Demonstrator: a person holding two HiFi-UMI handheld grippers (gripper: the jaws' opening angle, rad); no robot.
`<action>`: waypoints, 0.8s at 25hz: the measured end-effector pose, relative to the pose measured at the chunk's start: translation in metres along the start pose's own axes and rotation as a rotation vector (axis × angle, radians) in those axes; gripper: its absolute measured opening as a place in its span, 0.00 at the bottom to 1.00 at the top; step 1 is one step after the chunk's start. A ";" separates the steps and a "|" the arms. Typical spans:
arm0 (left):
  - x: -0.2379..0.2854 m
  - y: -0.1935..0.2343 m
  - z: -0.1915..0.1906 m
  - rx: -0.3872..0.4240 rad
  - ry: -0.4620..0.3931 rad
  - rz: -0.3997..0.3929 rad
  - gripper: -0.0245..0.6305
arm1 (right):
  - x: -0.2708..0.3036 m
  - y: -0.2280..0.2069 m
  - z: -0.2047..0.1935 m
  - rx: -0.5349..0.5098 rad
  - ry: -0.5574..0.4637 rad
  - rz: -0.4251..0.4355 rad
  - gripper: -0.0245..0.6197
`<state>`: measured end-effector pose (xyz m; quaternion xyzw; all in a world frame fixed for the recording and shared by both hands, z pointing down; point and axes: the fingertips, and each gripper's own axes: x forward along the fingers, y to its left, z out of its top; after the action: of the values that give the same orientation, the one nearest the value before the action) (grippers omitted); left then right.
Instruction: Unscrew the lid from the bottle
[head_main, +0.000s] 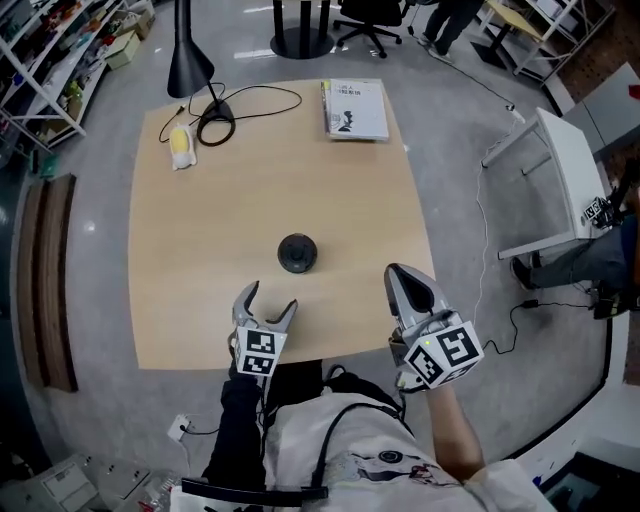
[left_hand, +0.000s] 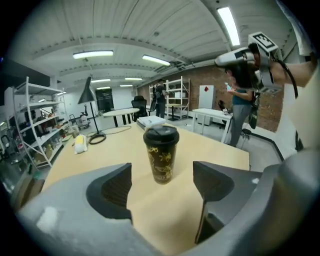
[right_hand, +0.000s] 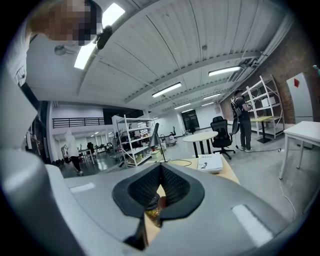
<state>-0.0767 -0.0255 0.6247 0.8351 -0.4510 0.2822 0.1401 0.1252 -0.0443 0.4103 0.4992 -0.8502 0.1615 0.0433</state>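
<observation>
Step in hand: approach, as I judge it. The bottle (head_main: 297, 253) stands upright mid-table (head_main: 200, 250), lid (left_hand: 161, 133) still on. My left gripper (head_main: 270, 298) has its jaws apart with nothing between them; the bottle is near, at its 1 o'clock. My right gripper (head_main: 405, 275) has its jaws together and empty; the bottle is at its 10 o'clock. Next move: advance the left jaws around the body and clamp. The right jaws must open before taking the lid.
</observation>
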 end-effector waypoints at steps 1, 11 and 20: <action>0.013 0.000 -0.011 0.010 0.036 -0.028 0.66 | 0.010 -0.002 0.001 0.003 0.008 -0.007 0.05; 0.106 -0.017 -0.011 0.073 0.012 -0.204 0.95 | 0.071 -0.014 -0.014 -0.004 0.131 -0.056 0.05; 0.137 -0.033 0.035 0.114 -0.230 -0.260 0.95 | 0.075 -0.031 -0.028 -0.006 0.206 -0.123 0.05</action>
<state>0.0226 -0.1165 0.6797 0.9197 -0.3355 0.1895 0.0752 0.1125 -0.1121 0.4612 0.5310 -0.8096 0.2062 0.1418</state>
